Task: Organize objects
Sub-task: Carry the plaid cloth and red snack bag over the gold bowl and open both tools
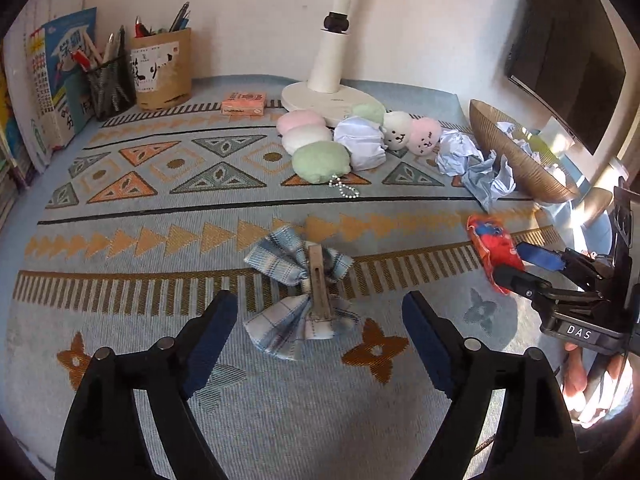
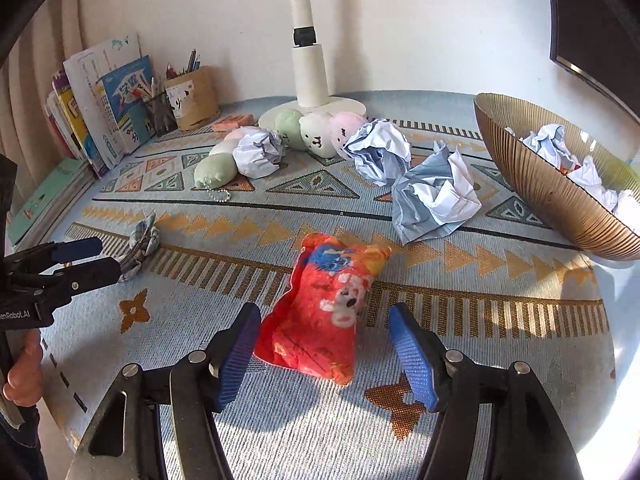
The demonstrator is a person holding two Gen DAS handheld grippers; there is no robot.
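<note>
A blue plaid bow hair clip (image 1: 301,293) lies on the patterned mat, between the open fingers of my left gripper (image 1: 320,316); it also shows in the right wrist view (image 2: 143,245). A red snack packet (image 2: 325,304) lies between the open fingers of my right gripper (image 2: 325,340), untouched; it shows in the left wrist view (image 1: 493,249) too. Crumpled paper balls (image 2: 434,196) lie further back. A bronze ribbed bowl (image 2: 536,184) at the right holds more crumpled paper.
Plush dumpling toys (image 1: 320,140) and a white lamp base (image 1: 332,96) stand at the back. Pen holders (image 1: 160,68), books (image 1: 52,80) and a small orange box (image 1: 244,103) sit at the back left. A dark monitor (image 1: 568,60) hangs at the right.
</note>
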